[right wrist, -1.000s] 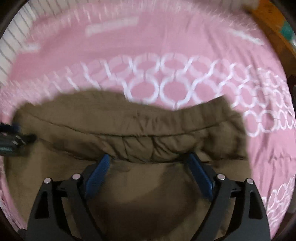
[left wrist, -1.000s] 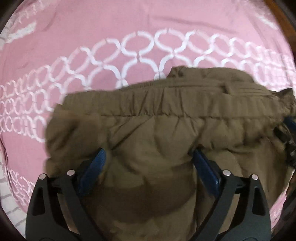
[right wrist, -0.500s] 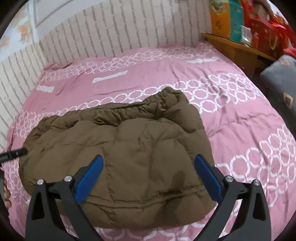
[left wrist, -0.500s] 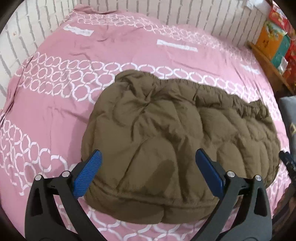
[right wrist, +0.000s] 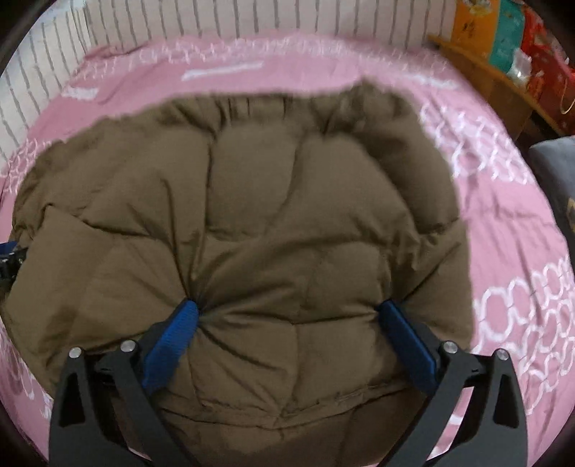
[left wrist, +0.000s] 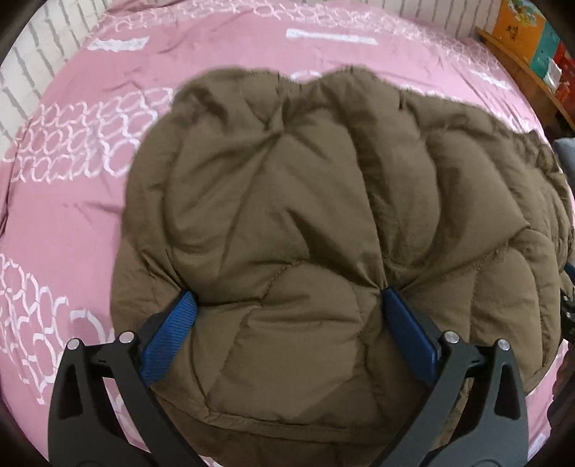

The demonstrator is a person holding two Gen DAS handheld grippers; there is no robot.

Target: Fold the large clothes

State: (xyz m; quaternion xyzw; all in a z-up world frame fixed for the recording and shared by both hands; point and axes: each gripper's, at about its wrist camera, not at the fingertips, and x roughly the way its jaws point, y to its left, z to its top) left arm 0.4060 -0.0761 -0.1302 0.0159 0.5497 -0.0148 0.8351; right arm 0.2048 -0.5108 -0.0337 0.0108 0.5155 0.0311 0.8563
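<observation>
A brown quilted down jacket (left wrist: 305, 215) lies folded in a thick bundle on a bed covered by a pink sheet (left wrist: 64, 215) printed with bands of white rings. A wall of white brick (right wrist: 215, 18) runs along the far side of the bed.

The left gripper (left wrist: 285, 305) sits at the jacket's left part, near edge. Its blue-padded fingers (left wrist: 172, 330) are spread wide, both tips pressing into the puffy fabric, with a bulge of jacket between them.

The right gripper (right wrist: 287, 312) sits at the jacket's right part, fingers likewise wide apart, tips dimpling the fabric.

At far right, a wooden shelf (right wrist: 485, 72) holds colourful boxes (right wrist: 503, 32), and a grey cushion (right wrist: 557, 172) lies near the bed's edge.
</observation>
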